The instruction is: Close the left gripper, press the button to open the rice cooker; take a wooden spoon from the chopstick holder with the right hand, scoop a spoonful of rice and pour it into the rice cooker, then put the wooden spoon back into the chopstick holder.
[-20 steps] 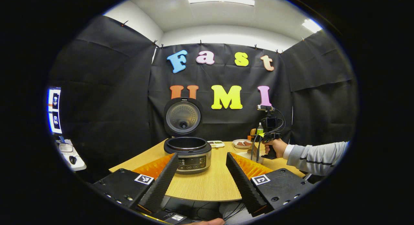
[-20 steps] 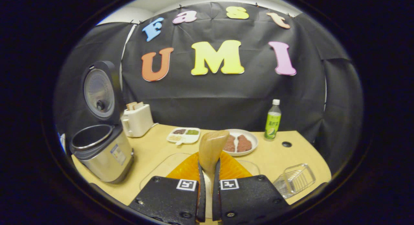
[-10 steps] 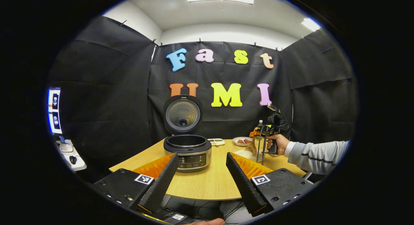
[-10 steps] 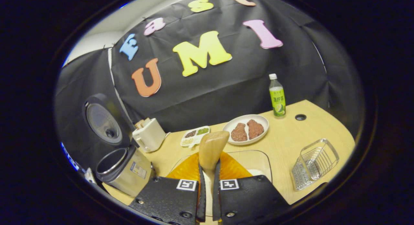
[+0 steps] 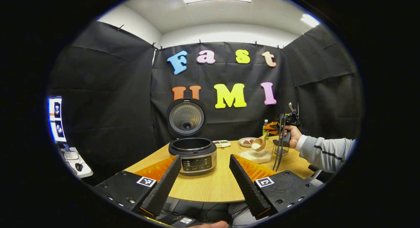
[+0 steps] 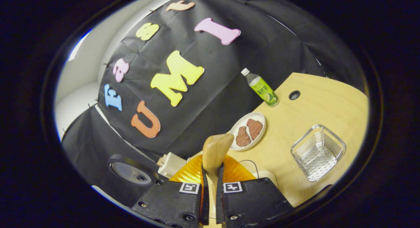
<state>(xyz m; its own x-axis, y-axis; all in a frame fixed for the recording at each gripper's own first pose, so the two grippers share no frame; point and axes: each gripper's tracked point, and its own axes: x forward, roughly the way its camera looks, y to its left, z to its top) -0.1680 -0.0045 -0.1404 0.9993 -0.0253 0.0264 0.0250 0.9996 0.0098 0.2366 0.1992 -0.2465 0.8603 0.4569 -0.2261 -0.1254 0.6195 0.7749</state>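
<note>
Spillage is the likely risk: the wooden spoon (image 5: pixel 259 144), pinched between the closed fingers of the right gripper (image 6: pixel 210 201), tilts steeply over the clear rice container (image 5: pixel 259 155), well apart from the open rice cooker (image 5: pixel 192 155). The left gripper (image 5: pixel 204 180) hangs level, fingers spread, empty.

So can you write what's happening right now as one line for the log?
step: scooping rice | right claw: shut on wooden spoon, tilted over rice container | left claw: open, idle | rice cooker: lid open
</note>
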